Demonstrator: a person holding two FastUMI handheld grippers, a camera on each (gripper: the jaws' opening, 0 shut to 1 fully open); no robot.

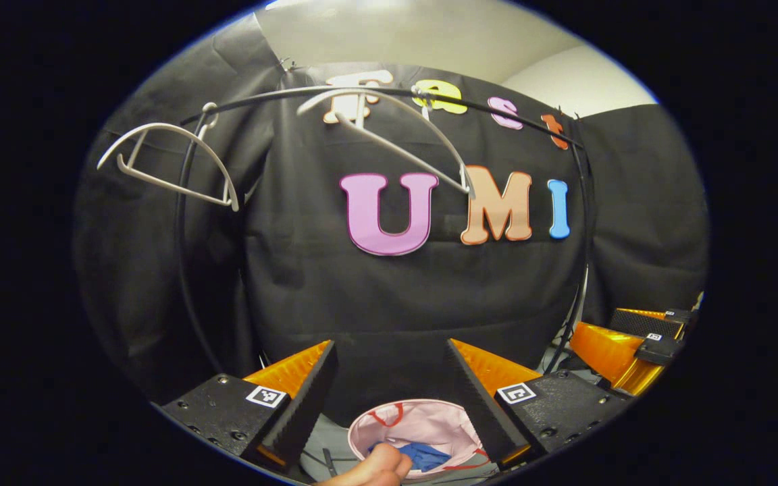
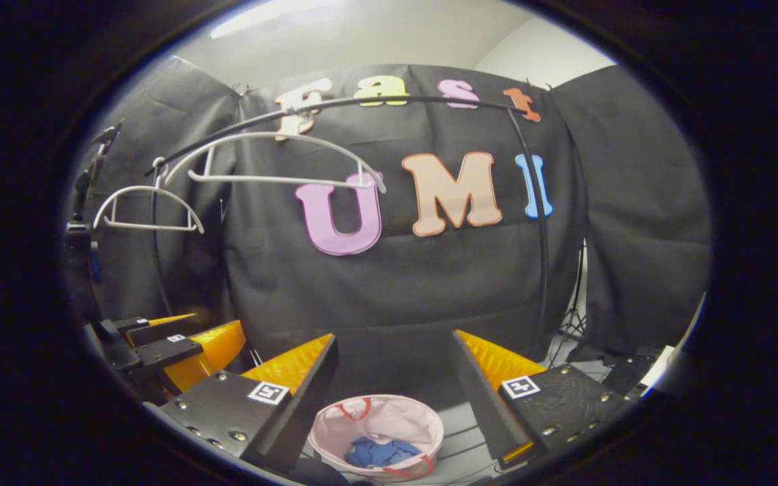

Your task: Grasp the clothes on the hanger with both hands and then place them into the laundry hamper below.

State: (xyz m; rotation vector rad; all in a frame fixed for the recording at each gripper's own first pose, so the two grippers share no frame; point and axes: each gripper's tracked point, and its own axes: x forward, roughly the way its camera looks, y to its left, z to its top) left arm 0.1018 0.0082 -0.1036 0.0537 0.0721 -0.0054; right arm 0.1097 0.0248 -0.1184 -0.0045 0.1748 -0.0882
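Clothes: a crumpled blue garment (image 2: 381, 451) lies at the bottom of the laundry hamper, apart from both grippers.
Laundry hamper: a round pink hamper (image 2: 389, 413) with red handles stands on the floor, below the rail and in front of the black cloth wall; in the left gripper view the hamper (image 1: 423, 418) shows low between the fingers, with the blue garment (image 1: 426, 455) inside.
Left gripper: the left gripper (image 1: 392, 385) is held above the hamper with its fingers apart and nothing between them; the garment lies beneath it, untouched. In the right gripper view the left gripper (image 2: 166, 347) shows at the left edge, farther off.
Right gripper: the right gripper (image 2: 396, 378) hangs over the hamper with its fingers spread wide and empty; the blue garment sits below the gap between them. In the left gripper view the right gripper (image 1: 632, 347) appears at the right edge.
Hand: part of a hand (image 1: 372, 469) shows at the bottom edge of the left gripper view, just beside the hamper's rim.
Hangers: two pale hangers hang bare on the dark curved rail (image 2: 396, 101), one near the rail's left end (image 2: 149, 209) and one nearer the middle (image 2: 274, 162).
Rail: it arches across the cloth wall, well above the hamper.
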